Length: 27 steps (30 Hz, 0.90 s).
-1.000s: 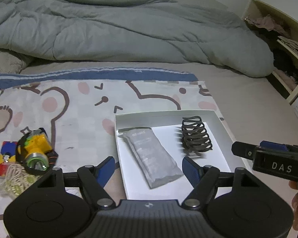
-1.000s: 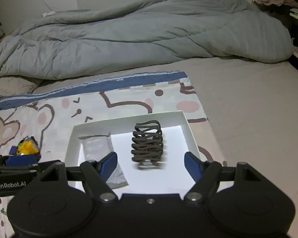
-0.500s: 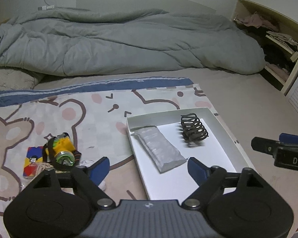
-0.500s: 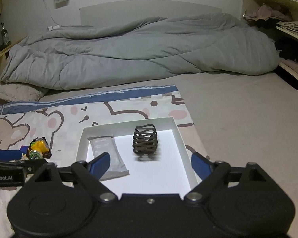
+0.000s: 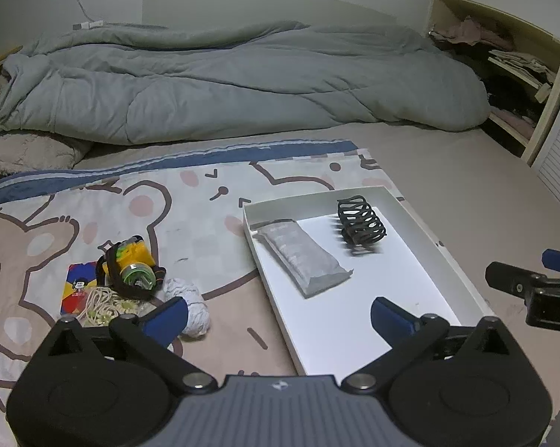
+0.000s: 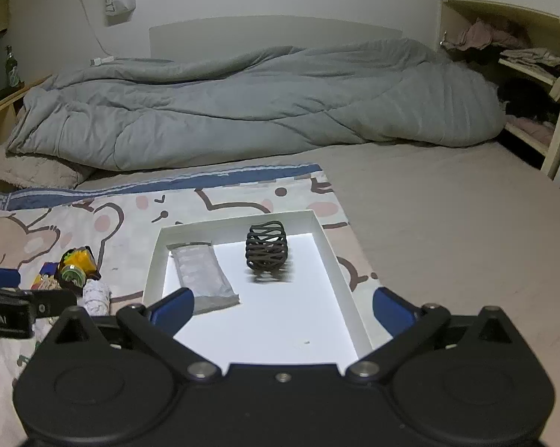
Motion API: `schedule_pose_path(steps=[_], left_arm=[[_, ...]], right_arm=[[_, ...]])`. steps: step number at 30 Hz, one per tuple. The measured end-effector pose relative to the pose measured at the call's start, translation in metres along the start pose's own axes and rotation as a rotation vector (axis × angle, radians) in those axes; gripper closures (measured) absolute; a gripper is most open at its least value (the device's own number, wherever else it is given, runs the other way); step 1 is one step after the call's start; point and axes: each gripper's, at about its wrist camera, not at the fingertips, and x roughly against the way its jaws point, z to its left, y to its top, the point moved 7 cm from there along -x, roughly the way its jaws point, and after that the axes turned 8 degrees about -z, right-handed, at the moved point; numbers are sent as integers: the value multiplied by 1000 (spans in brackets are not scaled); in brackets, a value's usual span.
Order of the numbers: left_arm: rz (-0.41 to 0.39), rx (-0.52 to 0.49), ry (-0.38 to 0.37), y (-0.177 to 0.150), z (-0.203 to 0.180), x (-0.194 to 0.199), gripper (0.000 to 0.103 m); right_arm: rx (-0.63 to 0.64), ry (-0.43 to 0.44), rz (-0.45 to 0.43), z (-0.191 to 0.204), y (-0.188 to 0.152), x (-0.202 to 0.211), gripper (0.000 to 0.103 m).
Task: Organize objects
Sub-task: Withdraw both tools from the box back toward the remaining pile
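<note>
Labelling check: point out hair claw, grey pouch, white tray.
hair claw (image 6: 266,246), right wrist view, middle of its ribs
grey pouch (image 5: 304,257), left wrist view, middle of its flat face
white tray (image 6: 154,260), right wrist view, left wall

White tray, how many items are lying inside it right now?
2: a grey packet on the white tray's left side, and a black hair clip toward its far right. Nothing appears hidden.
</note>
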Motion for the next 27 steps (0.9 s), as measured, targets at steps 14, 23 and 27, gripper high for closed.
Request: schedule_pose_path(steps=[14, 23, 27], left_arm=[[-7, 17, 13, -19, 11, -9, 0], [-8, 4, 11, -21, 14, -14, 0], [-16, -2, 10, -20, 14, -15, 0]], right_arm=[[-5, -19, 12, -1, -21, -1, 0], [-9, -16, 30, 0, -26, -4, 0], [3, -21, 39, 2, -29, -7, 0]])
